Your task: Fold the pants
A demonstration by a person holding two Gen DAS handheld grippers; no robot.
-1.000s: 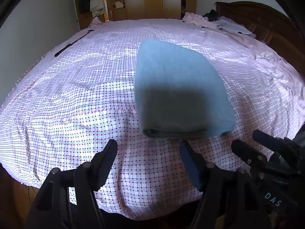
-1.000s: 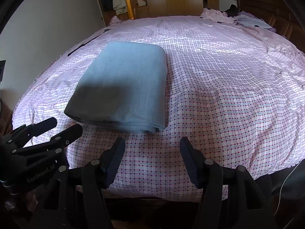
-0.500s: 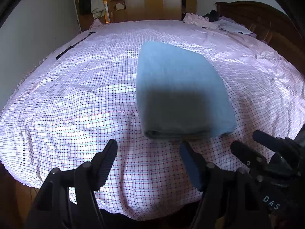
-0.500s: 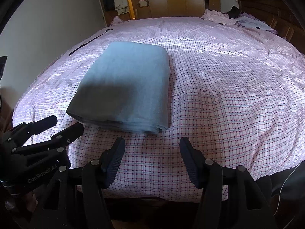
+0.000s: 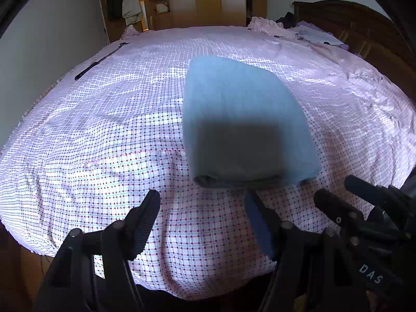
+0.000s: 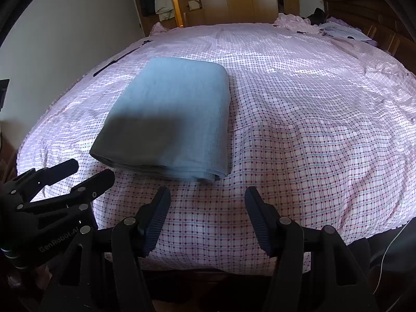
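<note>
The blue pants (image 5: 241, 119) lie folded in a neat rectangle on the pink checked bedspread (image 5: 104, 135); they also show in the right wrist view (image 6: 171, 119). A shadow covers their near half. My left gripper (image 5: 202, 208) is open and empty, just short of the pants' near edge. My right gripper (image 6: 206, 205) is open and empty, near the pants' near right corner. Each gripper appears in the other's view, the right (image 5: 345, 195) and the left (image 6: 78, 174), both open.
A dark strap (image 5: 96, 63) lies at the bed's far left edge. Crumpled clothes and pillows (image 5: 299, 30) sit by the wooden headboard (image 5: 364, 31) at the far right. A wardrobe and hanging jackets (image 5: 127, 2) stand behind the bed.
Both grippers have drifted back slightly from the bed; the pants lie still and both grippers stay open.
</note>
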